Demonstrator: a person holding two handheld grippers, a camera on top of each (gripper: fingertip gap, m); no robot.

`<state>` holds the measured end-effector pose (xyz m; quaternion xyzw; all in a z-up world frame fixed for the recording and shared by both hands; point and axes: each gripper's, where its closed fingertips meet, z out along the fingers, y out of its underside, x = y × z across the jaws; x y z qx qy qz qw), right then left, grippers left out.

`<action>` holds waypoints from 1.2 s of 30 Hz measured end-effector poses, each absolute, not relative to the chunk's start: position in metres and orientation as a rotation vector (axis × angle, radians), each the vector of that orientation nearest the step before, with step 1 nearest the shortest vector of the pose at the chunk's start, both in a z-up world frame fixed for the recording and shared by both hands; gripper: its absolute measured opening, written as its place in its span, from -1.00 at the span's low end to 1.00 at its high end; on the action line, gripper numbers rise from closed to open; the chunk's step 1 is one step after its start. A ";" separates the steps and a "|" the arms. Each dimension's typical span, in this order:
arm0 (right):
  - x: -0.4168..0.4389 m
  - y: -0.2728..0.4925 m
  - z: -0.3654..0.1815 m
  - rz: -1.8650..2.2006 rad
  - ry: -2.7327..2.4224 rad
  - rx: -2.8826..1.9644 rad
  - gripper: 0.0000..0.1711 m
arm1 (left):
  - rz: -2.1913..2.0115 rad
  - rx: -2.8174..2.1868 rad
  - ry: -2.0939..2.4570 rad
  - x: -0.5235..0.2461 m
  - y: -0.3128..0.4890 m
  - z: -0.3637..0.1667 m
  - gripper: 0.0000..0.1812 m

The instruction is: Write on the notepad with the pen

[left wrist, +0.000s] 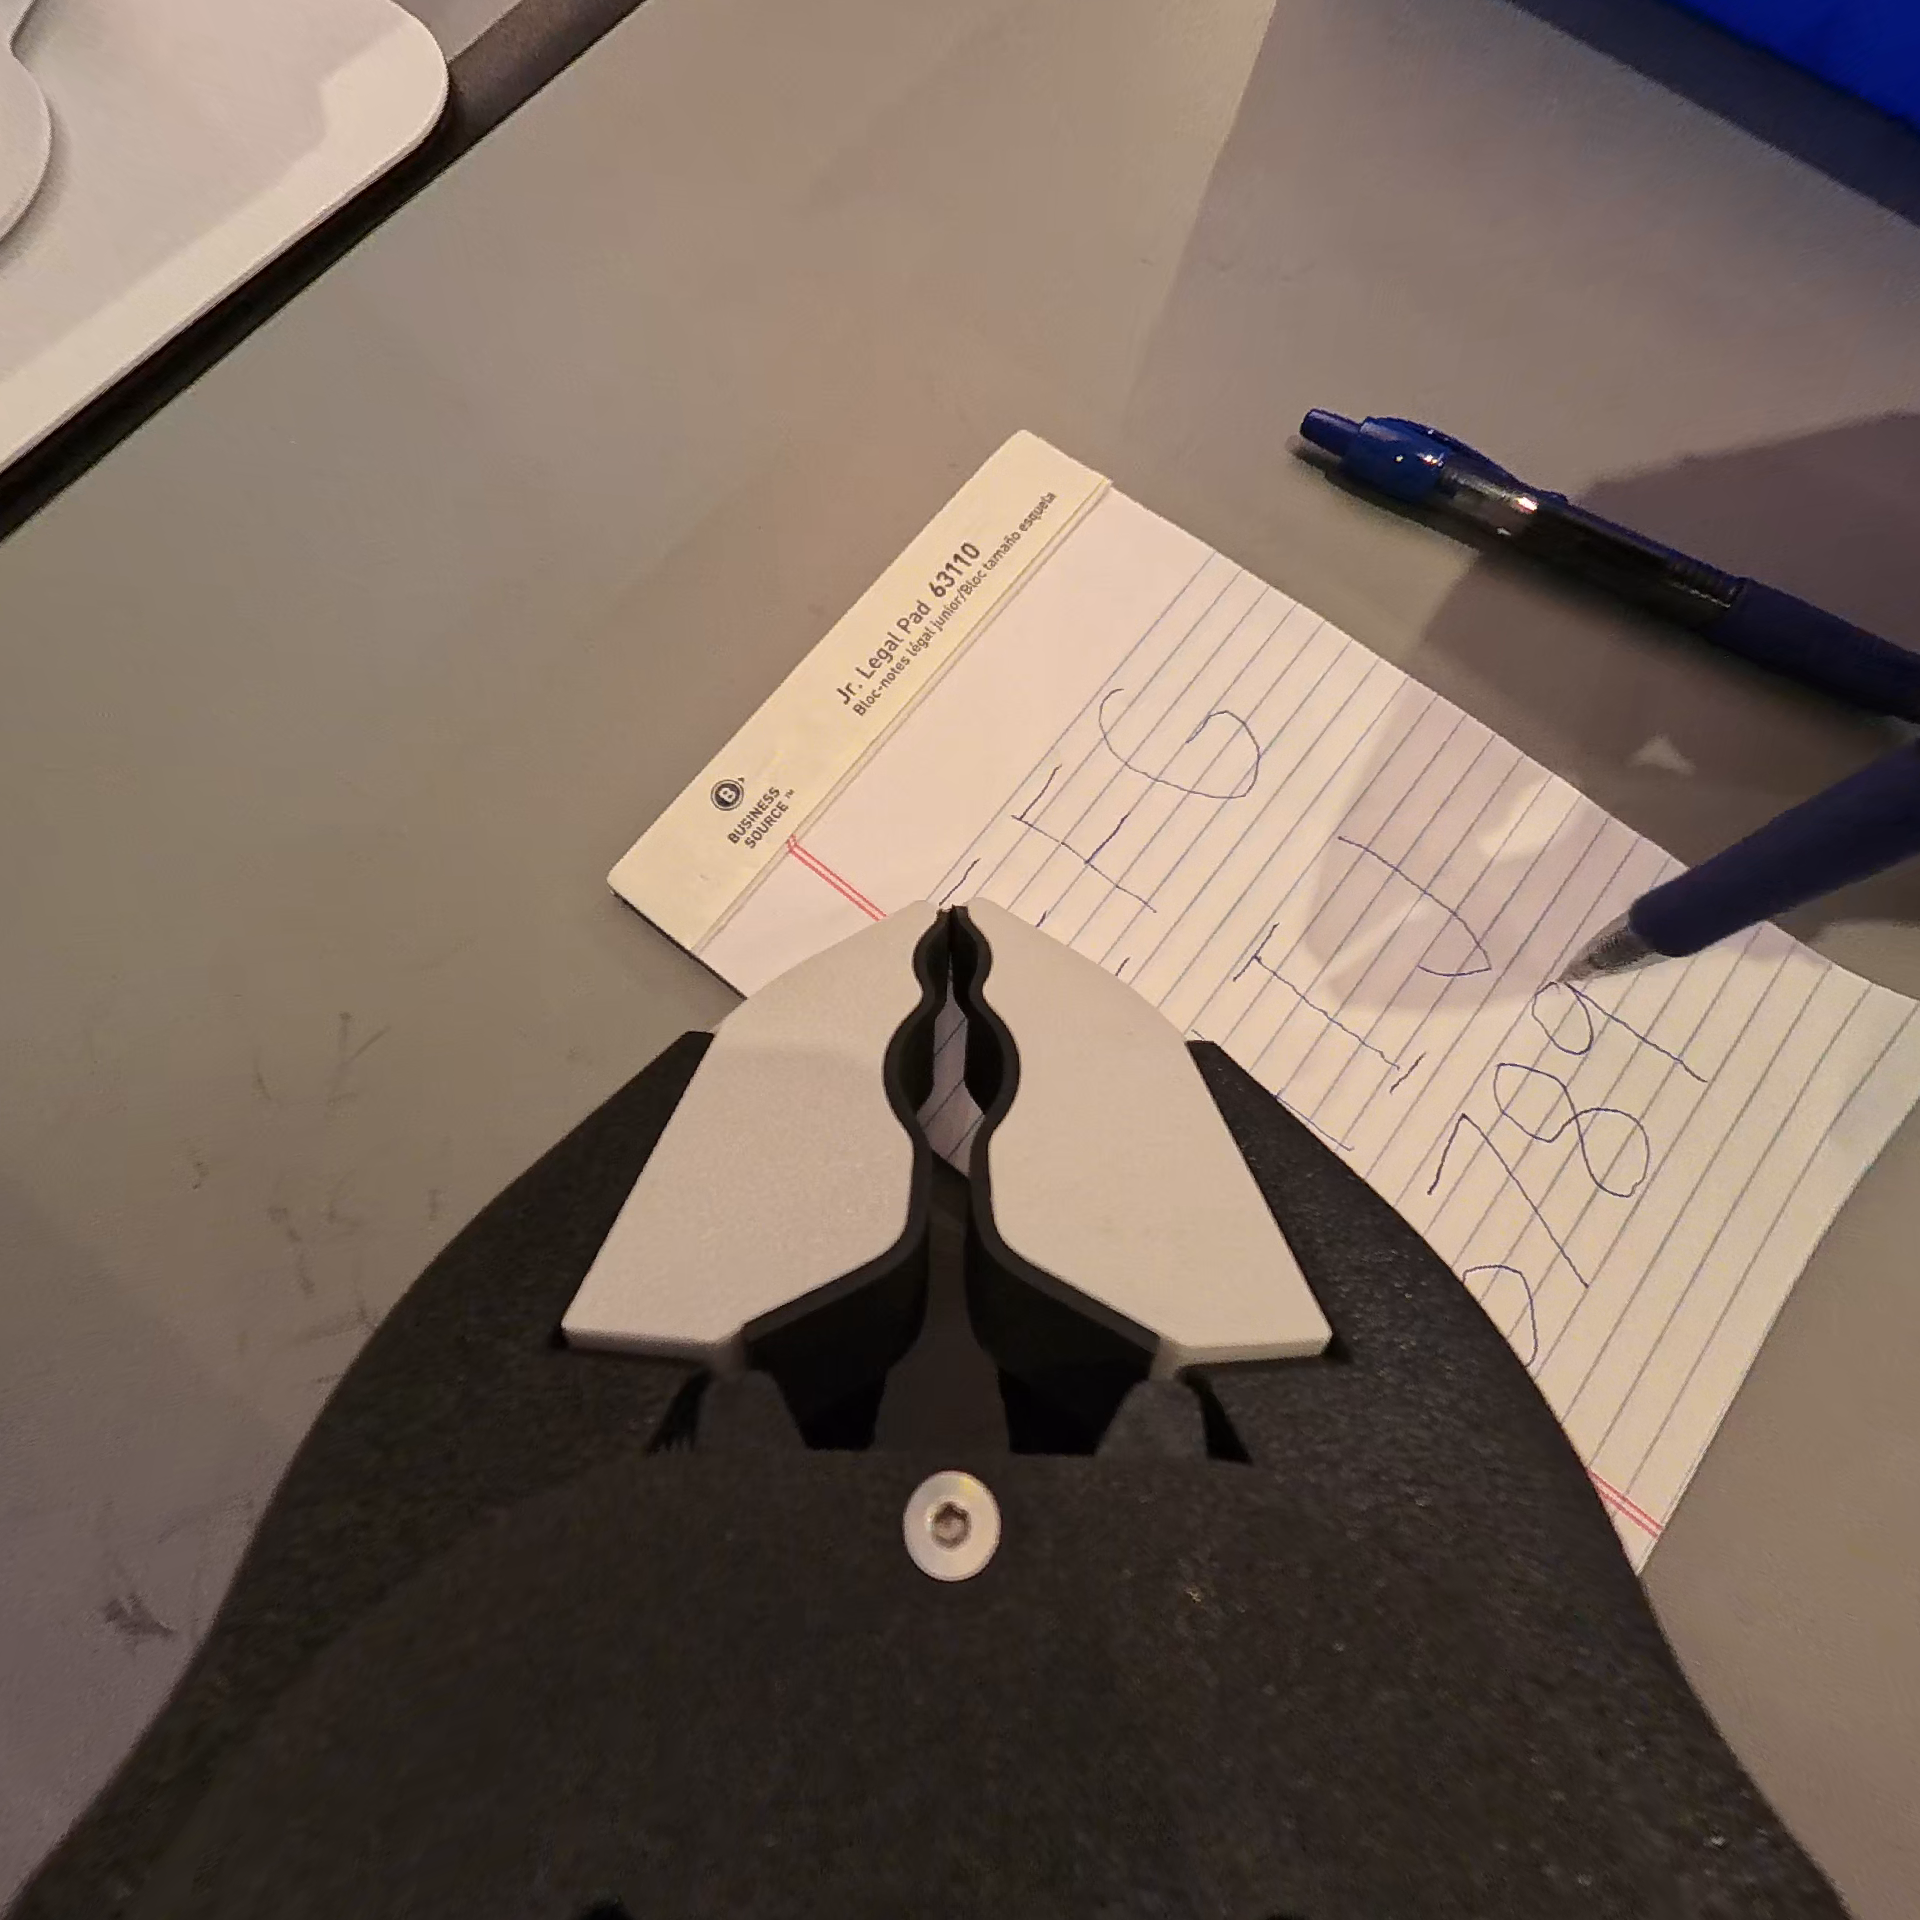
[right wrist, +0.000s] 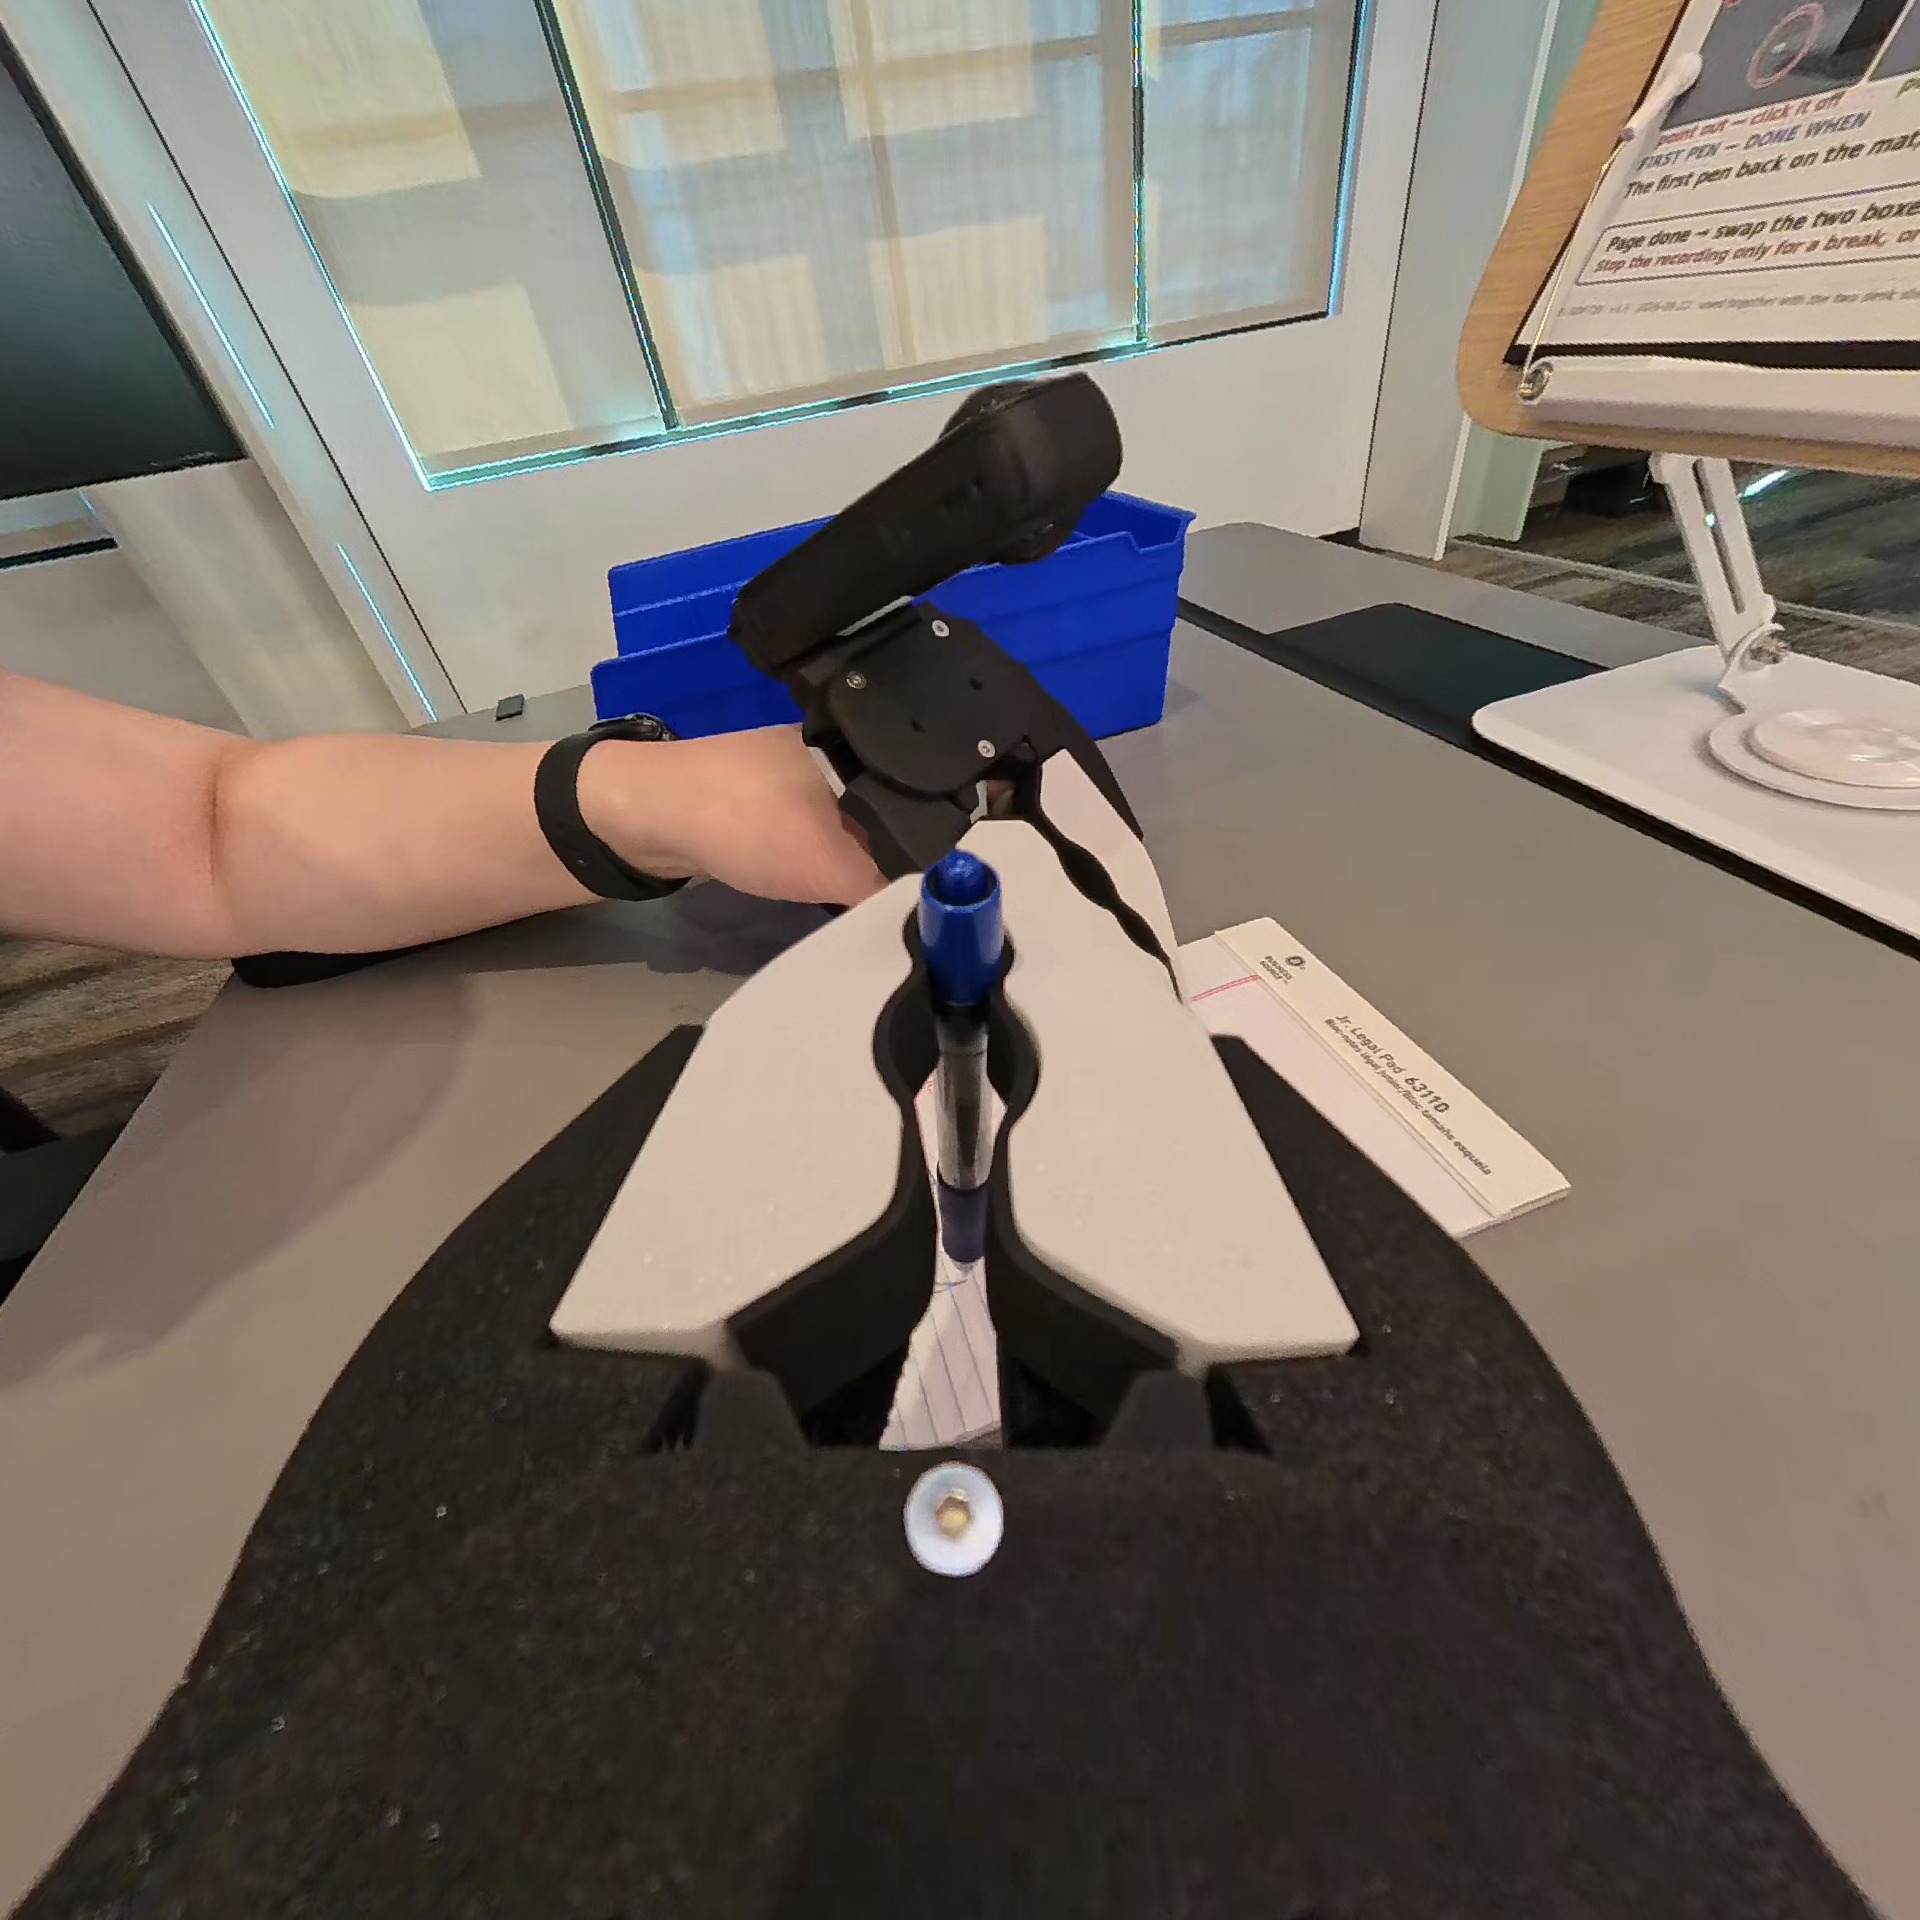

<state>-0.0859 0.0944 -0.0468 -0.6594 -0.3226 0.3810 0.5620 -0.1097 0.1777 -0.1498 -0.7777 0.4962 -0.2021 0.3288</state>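
A white lined notepad lies on the grey table, with blue handwriting on its top page. My left gripper is shut and empty, its tips resting over the pad's corner near the binding strip. It also shows in the right wrist view, tips down on the notepad. My right gripper is shut on a blue pen, held upright. In the left wrist view this pen comes in from the right with its tip touching the page beside the written marks.
A second blue pen lies on the table beyond the pad. A blue bin stands at the back. A white document stand is at the right. A person's forearm with a black wristband holds the left gripper. My hands' fingertips stand some 15 cm from each other.
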 end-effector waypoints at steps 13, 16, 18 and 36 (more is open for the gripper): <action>-0.087 0.094 -0.050 0.906 -0.767 -1.565 -0.96 | -0.527 -2.034 1.301 -0.110 0.178 -0.150 -1.00; -0.086 0.095 -0.050 0.904 -0.765 -1.565 -0.96 | -0.526 -2.034 1.301 -0.110 0.178 -0.150 -1.00; -0.086 0.095 -0.050 0.902 -0.764 -1.565 -0.96 | -0.524 -2.033 1.301 -0.110 0.178 -0.150 -1.00; -0.083 0.093 -0.050 0.909 -0.757 -1.573 -0.96 | -0.523 -2.033 1.302 -0.110 0.178 -0.150 -1.00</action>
